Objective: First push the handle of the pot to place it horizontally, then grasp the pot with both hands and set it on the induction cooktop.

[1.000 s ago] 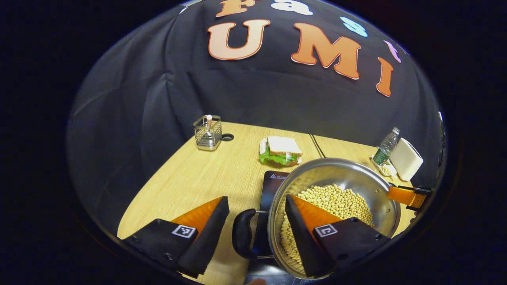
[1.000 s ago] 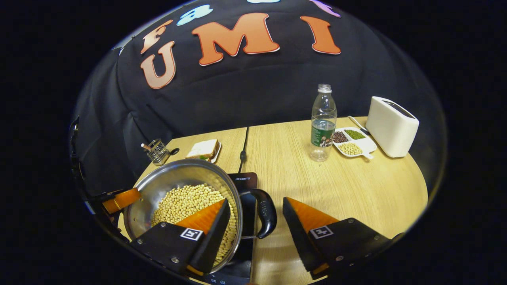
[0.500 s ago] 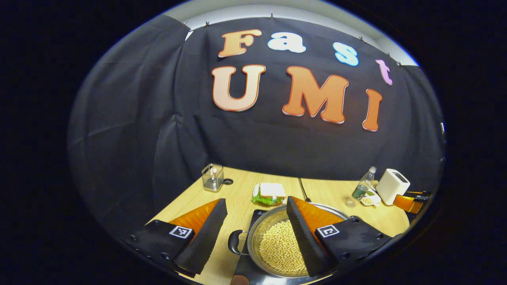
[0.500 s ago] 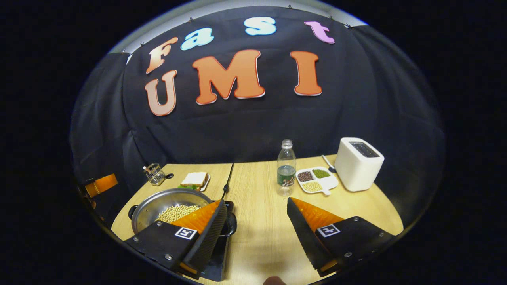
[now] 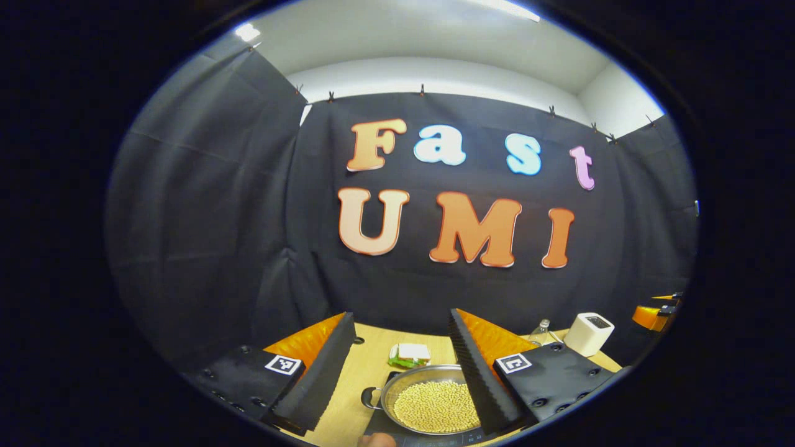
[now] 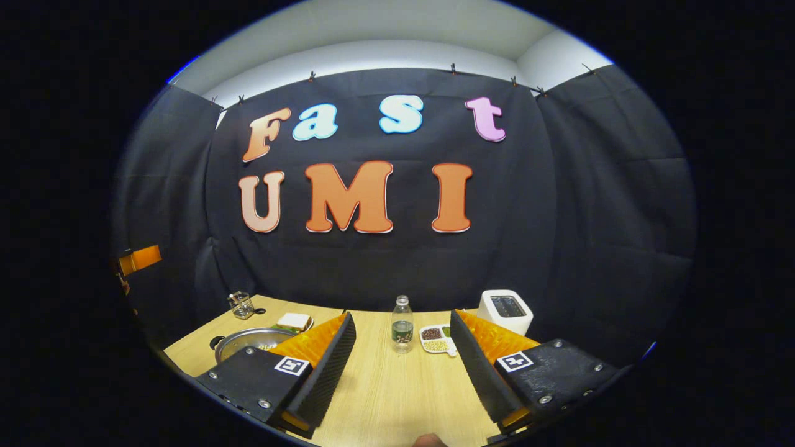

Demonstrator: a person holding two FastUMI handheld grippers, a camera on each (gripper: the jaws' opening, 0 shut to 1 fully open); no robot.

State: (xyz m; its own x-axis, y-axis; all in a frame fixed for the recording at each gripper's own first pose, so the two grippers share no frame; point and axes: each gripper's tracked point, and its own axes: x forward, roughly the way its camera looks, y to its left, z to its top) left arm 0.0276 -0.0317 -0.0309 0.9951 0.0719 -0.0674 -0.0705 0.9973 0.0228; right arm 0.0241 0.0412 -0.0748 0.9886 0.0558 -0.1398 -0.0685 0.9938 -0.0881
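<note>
Steel pot (image 5: 428,403) of beans sat on the cooktop (image 5: 379,423). In the left gripper view we saw the beans and a side handle (image 5: 367,397); the right gripper view gave us the bottle (image 6: 402,324) and toaster (image 6: 508,308) clearly. Left gripper (image 5: 400,372) and right gripper (image 6: 400,372) were spread, holding nothing. Since 1.0 s ago both had let go of the pot and pulled back.

Light wooden table (image 6: 397,385) below my claws, things spread across it.

On it I see the black induction cooktop (image 5: 380,422) carrying the pot (image 5: 428,406) of beans, a sandwich plate (image 5: 408,355) behind that, a wire holder (image 6: 241,305) at the far corner, a water bottle (image 6: 402,324), a divided dish (image 6: 436,338) of beans and a white toaster (image 6: 507,310).
</note>
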